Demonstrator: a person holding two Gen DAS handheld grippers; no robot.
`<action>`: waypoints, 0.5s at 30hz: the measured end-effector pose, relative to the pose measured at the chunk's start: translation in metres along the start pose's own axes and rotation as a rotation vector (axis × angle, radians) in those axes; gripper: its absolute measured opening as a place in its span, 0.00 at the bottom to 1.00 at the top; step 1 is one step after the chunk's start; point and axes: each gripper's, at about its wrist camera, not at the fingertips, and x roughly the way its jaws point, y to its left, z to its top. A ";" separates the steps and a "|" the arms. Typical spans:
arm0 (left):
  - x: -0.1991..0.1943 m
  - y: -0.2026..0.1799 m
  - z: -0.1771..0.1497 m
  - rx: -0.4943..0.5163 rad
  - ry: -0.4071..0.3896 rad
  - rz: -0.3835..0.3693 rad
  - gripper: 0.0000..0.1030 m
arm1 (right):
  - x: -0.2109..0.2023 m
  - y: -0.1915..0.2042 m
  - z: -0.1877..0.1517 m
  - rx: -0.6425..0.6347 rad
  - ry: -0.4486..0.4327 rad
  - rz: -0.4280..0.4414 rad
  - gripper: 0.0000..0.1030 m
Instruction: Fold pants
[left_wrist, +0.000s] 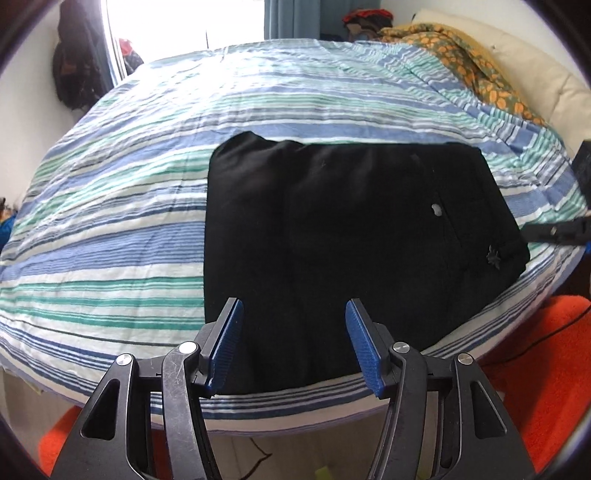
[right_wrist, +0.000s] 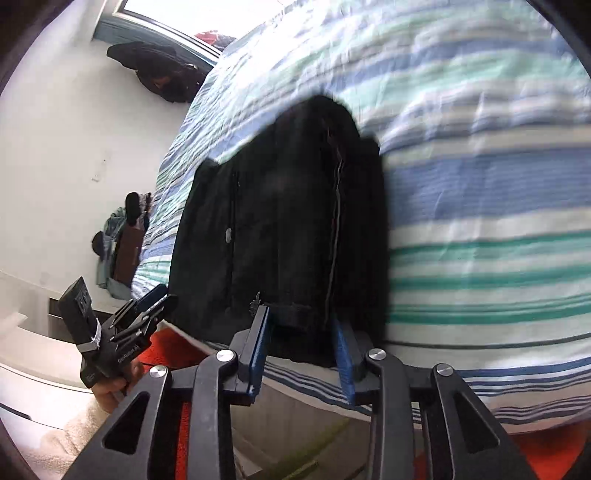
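Observation:
Black pants (left_wrist: 332, 229) lie folded in a flat rectangle on the striped bedspread (left_wrist: 129, 192), near the bed's front edge. My left gripper (left_wrist: 293, 314) is open, its blue pads above the near edge of the pants, holding nothing. In the right wrist view the pants (right_wrist: 280, 221) lie ahead, with the waistband end nearest. My right gripper (right_wrist: 301, 321) is open with the waistband edge between its pads. The right gripper also shows at the right edge of the left wrist view (left_wrist: 554, 230), and the left gripper at the lower left of the right wrist view (right_wrist: 147, 306).
An orange-patterned blanket (left_wrist: 461, 55) and a cream pillow (left_wrist: 535, 74) lie at the head of the bed. An orange rug (left_wrist: 535, 369) covers the floor by the bed. Dark clothes (left_wrist: 77, 55) hang on the wall by the window.

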 end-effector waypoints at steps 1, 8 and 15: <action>0.000 0.000 0.002 -0.011 -0.004 0.004 0.59 | -0.012 0.009 0.007 -0.048 -0.042 -0.051 0.33; 0.017 -0.015 -0.002 0.043 0.027 0.047 0.61 | 0.001 0.073 0.041 -0.272 -0.212 -0.100 0.32; 0.013 -0.017 -0.003 0.060 0.032 0.045 0.65 | 0.068 0.028 0.034 -0.150 -0.104 -0.224 0.30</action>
